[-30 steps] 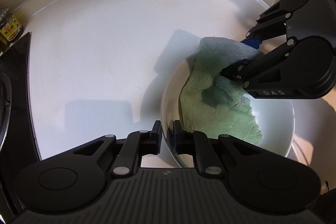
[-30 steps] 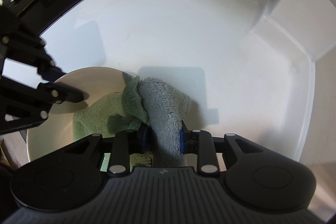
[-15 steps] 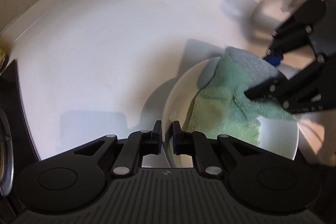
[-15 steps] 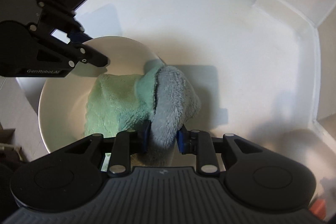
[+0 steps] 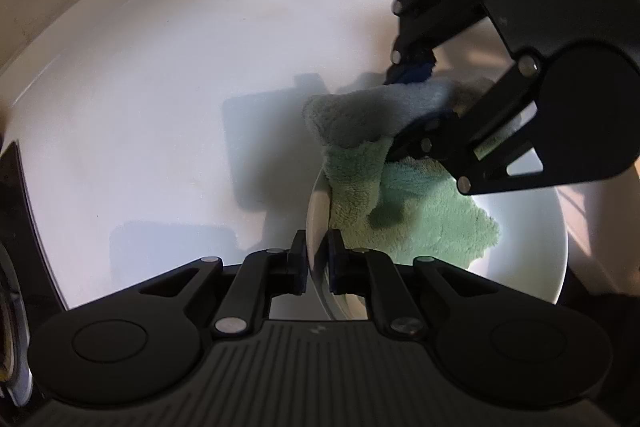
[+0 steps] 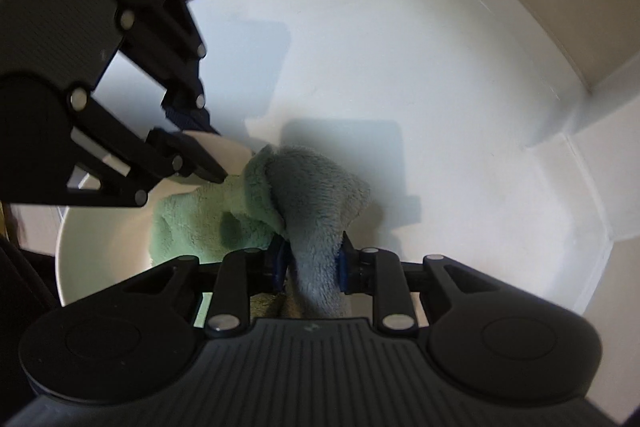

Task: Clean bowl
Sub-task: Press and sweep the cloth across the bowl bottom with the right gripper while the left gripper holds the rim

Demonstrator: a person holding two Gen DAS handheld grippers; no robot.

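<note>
Clearly the white glazed ceramic bowl (image 5: 528,267), on the white countertop (image 5: 160,107) away from its edges, is rigid, slippery and breakable, so the left gripper (image 5: 317,259), jaws opening slightly, pinches its rim, while the right gripper (image 6: 310,265) clamps the soft green-grey microfibre cloth (image 6: 316,195).

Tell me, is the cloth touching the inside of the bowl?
Touching: the left wrist view shows the cloth lying flat on the bowl's inner surface.

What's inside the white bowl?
A fluffy green cloth lies inside the bowl, with its gray side folded up over the rim, pinched by the right gripper. Whatever bowl bottom is under the cloth is covered, so dirt there can't be seen.
</note>
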